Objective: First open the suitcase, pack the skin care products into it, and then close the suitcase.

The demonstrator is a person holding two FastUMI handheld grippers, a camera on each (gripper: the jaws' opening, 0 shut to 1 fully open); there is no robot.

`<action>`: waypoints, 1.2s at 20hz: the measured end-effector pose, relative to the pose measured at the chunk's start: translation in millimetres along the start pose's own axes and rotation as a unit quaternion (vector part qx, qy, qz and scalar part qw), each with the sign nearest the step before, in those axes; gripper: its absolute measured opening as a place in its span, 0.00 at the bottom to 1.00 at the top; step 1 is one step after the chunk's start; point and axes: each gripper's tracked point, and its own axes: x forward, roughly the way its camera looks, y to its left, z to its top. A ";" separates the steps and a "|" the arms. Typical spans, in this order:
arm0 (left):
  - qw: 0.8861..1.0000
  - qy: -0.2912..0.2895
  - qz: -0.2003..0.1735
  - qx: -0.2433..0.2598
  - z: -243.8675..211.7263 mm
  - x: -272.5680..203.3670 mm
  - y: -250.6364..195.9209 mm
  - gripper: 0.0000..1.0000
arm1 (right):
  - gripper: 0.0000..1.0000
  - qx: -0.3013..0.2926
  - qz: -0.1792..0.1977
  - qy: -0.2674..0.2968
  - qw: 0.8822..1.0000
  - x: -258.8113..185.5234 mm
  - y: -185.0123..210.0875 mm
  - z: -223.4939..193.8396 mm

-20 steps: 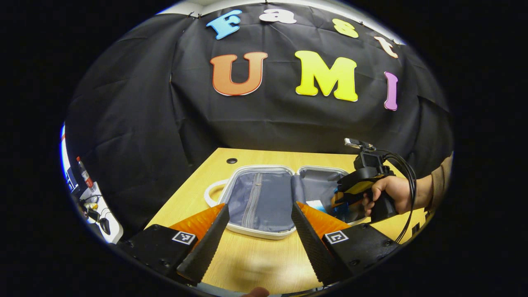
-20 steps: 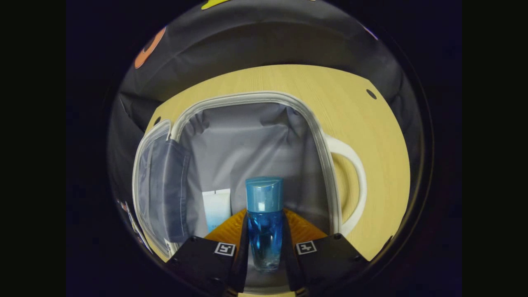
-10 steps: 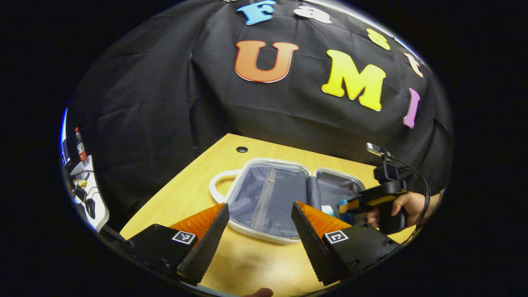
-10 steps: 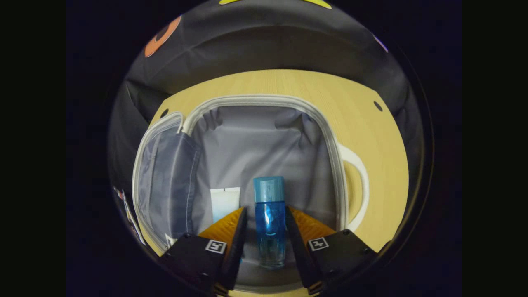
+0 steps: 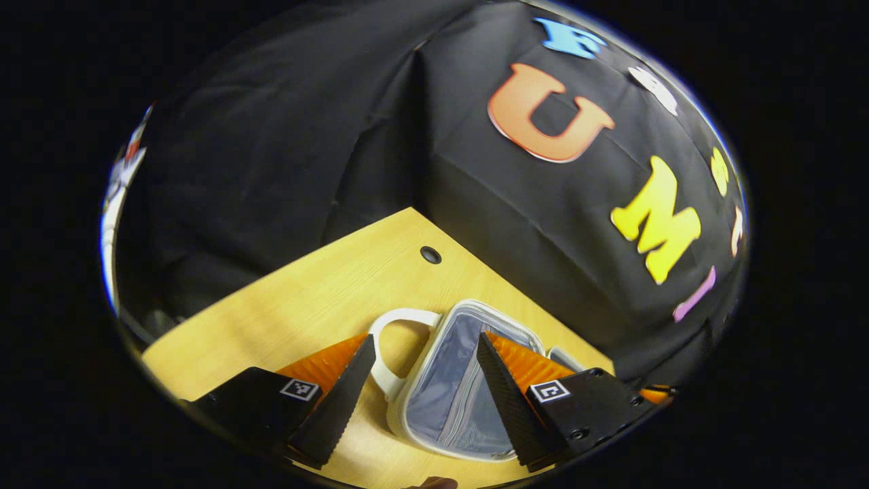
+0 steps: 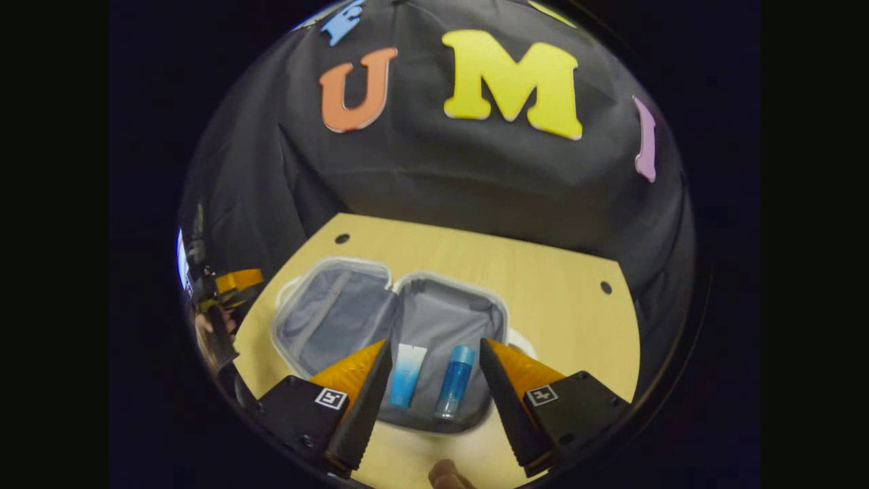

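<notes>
Case (image 6: 339, 319) open flat on table (image 6: 557, 299), two halves side by side, hinge between them. Left half: grey lining with a zip, nothing seen in it. Right half (image 6: 451, 319): tube (image 6: 407, 375) and blue bottle (image 6: 453, 380) lying side by side at the near edge, tube on the left, not touching. White handle (image 5: 394, 339) on the far left edge of the left half, seen in left gripper view.

Left gripper (image 5: 424, 380): fingers spread, nothing between them; hovering over the handle end of the left half, handle just beside its left finger. Same gripper seen at far left in right gripper view, blurred.

Right gripper (image 6: 434, 387): fingers spread wide, nothing held; above the near edge of the right half, tube and bottle seen between the fingers but below them, no contact.

Handling, by judgement: shell looks stiff with a pale rim, lining soft; likely light, so liable to slide on the smooth table when pushed. Best hold for closing: rim or handle of the left half, folded over the hinge, other gripper steadying the right half. Bottle round and smooth, may roll when the lid swings.

Packing looks done; closing left.
</notes>
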 end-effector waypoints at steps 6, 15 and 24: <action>0.989 0.049 -0.016 -0.139 -21.3 45.7 43.9 0.84 | 0.77 -0.011 -0.049 -0.067 0.996 -87.1 -55.9 29.0; 0.982 0.069 -0.043 -0.172 -31.8 61.6 38.0 0.12 | 0.77 0.016 -0.111 -0.103 0.988 -140.3 -108.6 18.4; 1.000 0.020 0.002 0.012 14.6 22.0 -22.0 0.03 | 0.75 0.029 -0.094 -0.124 0.987 -150.8 -123.8 25.6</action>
